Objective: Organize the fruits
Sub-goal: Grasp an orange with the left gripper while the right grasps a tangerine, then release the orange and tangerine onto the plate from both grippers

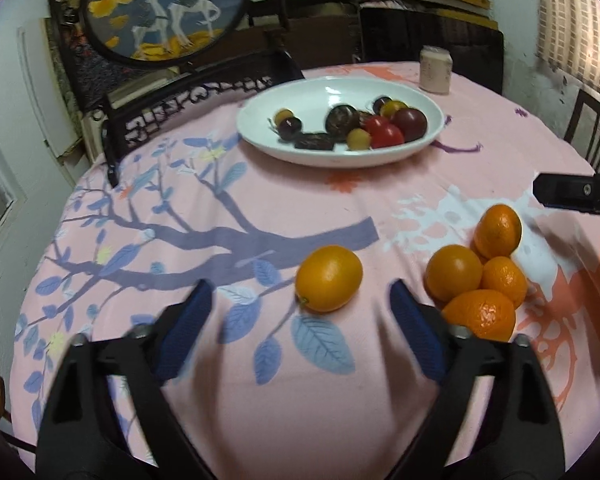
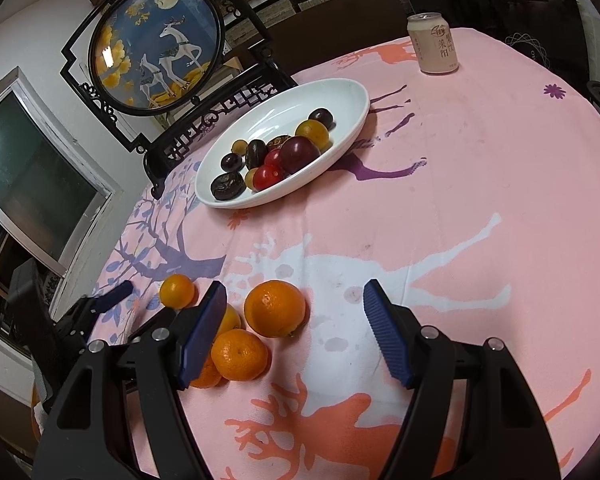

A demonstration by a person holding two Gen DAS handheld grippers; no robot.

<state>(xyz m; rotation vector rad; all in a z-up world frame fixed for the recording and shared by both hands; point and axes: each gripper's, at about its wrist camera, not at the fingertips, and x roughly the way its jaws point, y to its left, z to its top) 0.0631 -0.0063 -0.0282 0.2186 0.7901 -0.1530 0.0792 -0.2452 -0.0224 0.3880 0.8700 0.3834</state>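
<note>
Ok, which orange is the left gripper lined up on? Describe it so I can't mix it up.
On the pink tablecloth, nearer than the white dish, lie five oranges. Four are bunched together; it is the lone orange lying apart from them, just ahead of the left gripper.

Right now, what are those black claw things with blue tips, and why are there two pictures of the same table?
They are grabbing tools that a person holds, one in each hand. Each has a small camera looking along its two fingers, so you get two pictures: one from the left tool, one from the right tool. Both tools are open and hold nothing. On the pink tablecloth lies one orange on its own, just ahead of the left tool, and a little pile of oranges beside it. Farther back is a white dish with small red, dark and yellow fruits, and a drink can stands behind it.
</note>
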